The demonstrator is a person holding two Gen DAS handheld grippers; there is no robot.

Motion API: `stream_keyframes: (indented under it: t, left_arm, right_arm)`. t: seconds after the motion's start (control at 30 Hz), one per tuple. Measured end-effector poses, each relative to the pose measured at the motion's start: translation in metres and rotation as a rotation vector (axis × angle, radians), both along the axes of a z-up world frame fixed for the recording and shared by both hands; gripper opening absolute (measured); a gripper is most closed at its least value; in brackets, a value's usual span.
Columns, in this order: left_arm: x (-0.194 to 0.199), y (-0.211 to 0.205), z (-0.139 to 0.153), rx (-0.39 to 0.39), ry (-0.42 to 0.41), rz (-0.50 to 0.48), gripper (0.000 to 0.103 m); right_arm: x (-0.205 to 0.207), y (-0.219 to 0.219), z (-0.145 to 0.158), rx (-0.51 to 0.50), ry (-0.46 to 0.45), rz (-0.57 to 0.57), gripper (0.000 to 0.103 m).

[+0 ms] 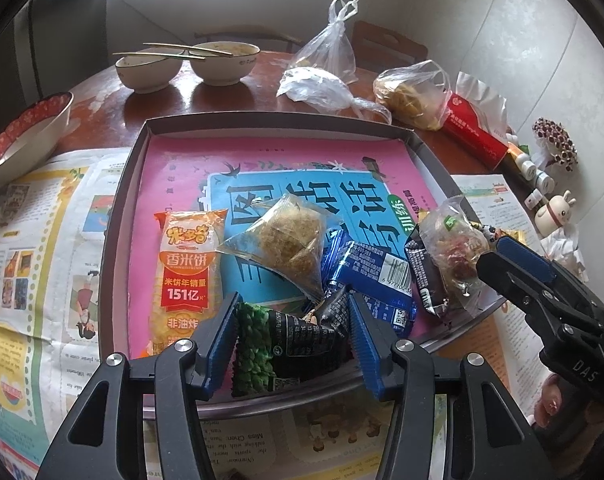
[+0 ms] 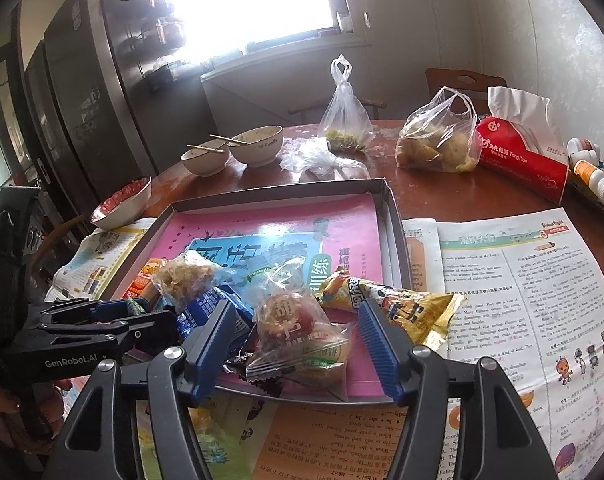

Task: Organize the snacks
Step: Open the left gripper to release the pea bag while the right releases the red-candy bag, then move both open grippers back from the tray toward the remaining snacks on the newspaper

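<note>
- Snack packets lie piled in the tray point(image 1: 138, 168) on the tabletop point(image 1: 230, 96).
- Left gripper point(image 1: 294, 336): fingers clamp a black-green packet point(image 1: 278, 344).
- Right gripper point(image 2: 298, 344): fingers parted around a clear pastry packet point(image 2: 302, 328), not pressing.

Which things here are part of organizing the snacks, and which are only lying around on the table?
Part of the job:
- tray
- orange rice cracker pack
- blue packet
- black and green packet, between the left claw pads
- clear pastry packet, between the right claw pads
- yellow packet

Lying about:
- bowls with chopsticks
- plastic bags
- tissue pack
</note>
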State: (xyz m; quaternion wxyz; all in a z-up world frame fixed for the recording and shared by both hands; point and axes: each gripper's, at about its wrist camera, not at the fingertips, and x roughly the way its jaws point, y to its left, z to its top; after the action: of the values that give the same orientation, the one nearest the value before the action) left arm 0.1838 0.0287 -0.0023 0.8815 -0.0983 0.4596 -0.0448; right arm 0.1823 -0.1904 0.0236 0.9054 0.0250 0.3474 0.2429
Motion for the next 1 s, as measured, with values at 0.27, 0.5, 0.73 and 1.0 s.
stream_keyframes:
  t: [0.27,0.5,0.73,1.0]
  left_arm:
    - [-0.003,-0.001,0.004,0.009,-0.012,0.002,0.060]
    - [-0.007,-0.003,0.008,0.017,-0.024,-0.002,0.061]
    - [-0.013,-0.006,0.013,0.037,-0.046,-0.005,0.069]
    - [-0.021,-0.005,0.021,0.034,-0.074,-0.008,0.073]
  right_arm:
    - [-0.003,-0.002,0.003,0.004,-0.012,-0.005,0.064]
    - [-0.004,-0.002,0.007,0.009,-0.023,-0.004,0.067]
    - [-0.009,-0.002,0.012,0.018,-0.043,0.001,0.070]
    - [-0.016,-0.002,0.017,0.028,-0.069,0.014,0.073]
